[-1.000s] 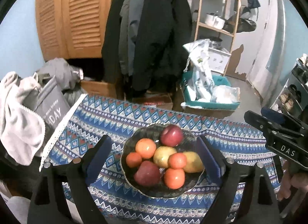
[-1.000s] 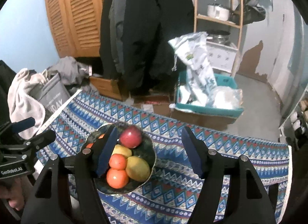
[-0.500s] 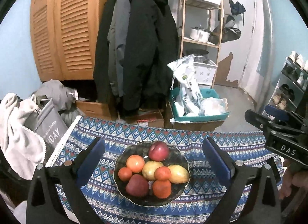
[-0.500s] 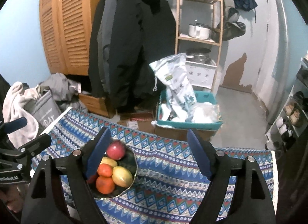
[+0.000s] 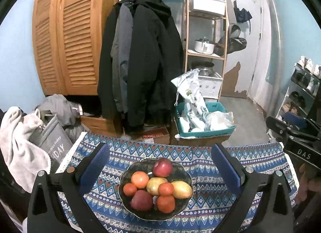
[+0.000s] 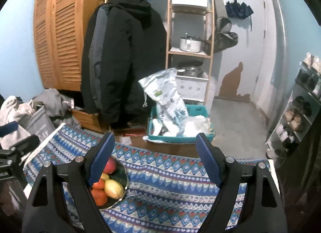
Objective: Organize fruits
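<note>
left gripper (image 5: 159, 167) wide open and empty above the dark plate (image 5: 185, 175) of fruits (image 5: 158, 187) on the patterned cloth (image 5: 250, 158), right gripper (image 6: 154, 160) also spread, nothing held, plate at its left finger

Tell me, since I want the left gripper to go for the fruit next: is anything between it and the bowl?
Nothing visible. The left gripper is open and empty, and only bare tablecloth surrounds the bowl of fruit.

The grey bag (image 5: 53, 144) beside the table's left edge reads "nice today" and "DAY", and the right hand-held gripper (image 5: 301, 148) is marked "DAS".
</note>
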